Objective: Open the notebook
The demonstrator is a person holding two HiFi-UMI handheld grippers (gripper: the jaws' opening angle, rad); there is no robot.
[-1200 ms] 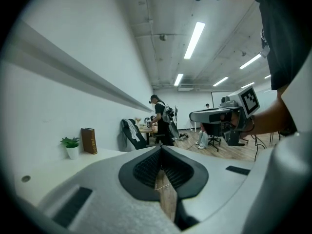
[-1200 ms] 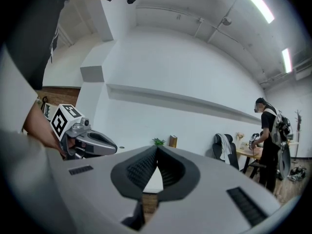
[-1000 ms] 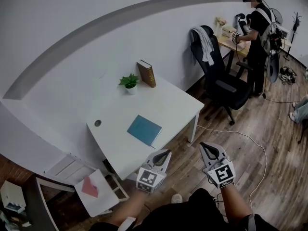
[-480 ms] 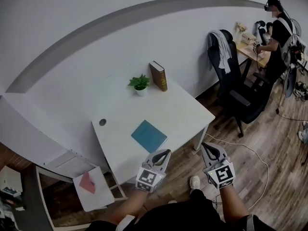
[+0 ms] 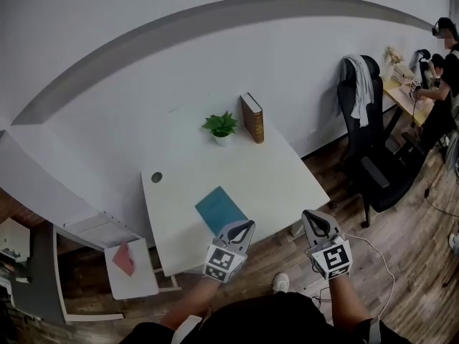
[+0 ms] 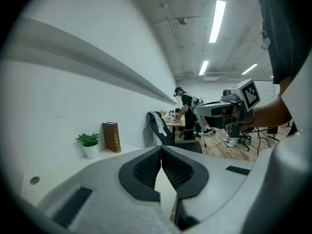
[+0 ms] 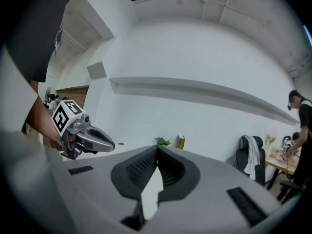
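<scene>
The left gripper [image 5: 246, 226] and right gripper [image 5: 310, 214], jaws pressed together and empty, hang at lower centre, below the closed teal notebook [image 5: 219, 208] on the bench [image 5: 276, 170].

Teal notebook [image 5: 219, 208], white table [image 5: 276, 172], brown book [image 5: 252, 118]

The left hand-held gripper [image 5: 248, 226] and the right hand-held gripper [image 5: 308, 214] are grey shells with pointed jaws, black ribbed pads [image 6: 146, 168] and a white cube [image 5: 222, 264] of black square markers each; the person wears a dark top [image 5: 272, 322].
</scene>
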